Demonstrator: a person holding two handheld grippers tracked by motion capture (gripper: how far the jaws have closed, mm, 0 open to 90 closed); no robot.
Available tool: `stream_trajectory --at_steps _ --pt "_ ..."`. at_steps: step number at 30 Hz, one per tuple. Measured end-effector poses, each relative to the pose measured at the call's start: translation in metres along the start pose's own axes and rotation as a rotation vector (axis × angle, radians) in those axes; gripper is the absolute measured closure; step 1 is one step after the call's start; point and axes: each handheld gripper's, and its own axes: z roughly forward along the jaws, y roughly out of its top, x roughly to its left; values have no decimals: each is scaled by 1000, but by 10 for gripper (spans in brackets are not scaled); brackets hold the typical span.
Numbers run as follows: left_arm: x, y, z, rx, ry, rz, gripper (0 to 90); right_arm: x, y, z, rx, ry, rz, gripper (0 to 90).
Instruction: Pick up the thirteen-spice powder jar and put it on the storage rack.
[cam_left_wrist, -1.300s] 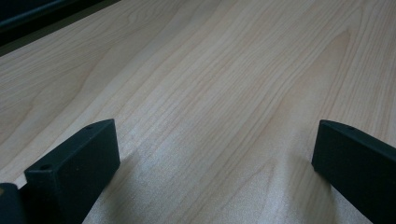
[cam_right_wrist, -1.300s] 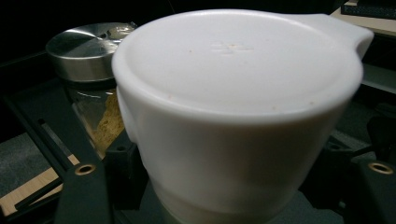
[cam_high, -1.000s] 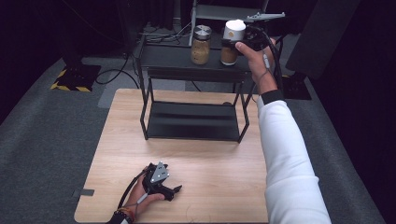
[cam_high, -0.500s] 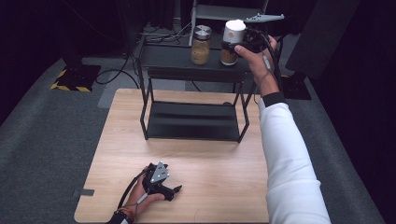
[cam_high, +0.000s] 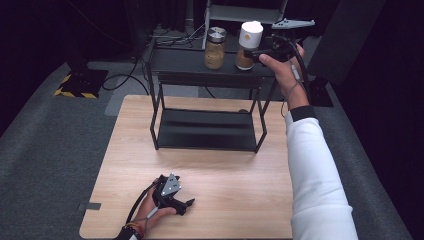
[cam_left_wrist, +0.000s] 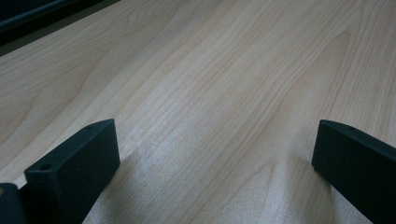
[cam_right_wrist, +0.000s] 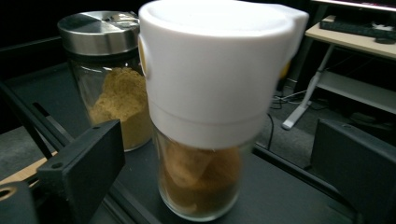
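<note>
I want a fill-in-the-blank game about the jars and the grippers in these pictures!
1. The glass jar with brown contents between the right gripper's open jaws has a tall ____ cap.
2. The glass jar of tan powder beside it has a shiny ____ lid.
3. Both jars stand on the top of the black metal ____.
4. The left gripper rests open on the light ____ table.

Missing words: white; silver; shelf; wooden

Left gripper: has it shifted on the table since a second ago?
No. The left gripper sits at the same spot near the table's front edge, well short of the black rack.
</note>
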Motion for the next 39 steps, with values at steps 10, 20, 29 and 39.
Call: stream_trajectory --at_steps 10,20,29,39 --pt "0 0 0 0 0 0 2 2 -18 -32 -49 1 0 28" --pt "0 0 0 0 1 0 1 14 -56 -65 -94 32 -27 36" --pt "0 0 0 1 1 0 1 28 -94 -86 -93 39 -57 34" --pt "0 0 0 0 2 0 1 40 -137 -100 -89 42 -61 28"
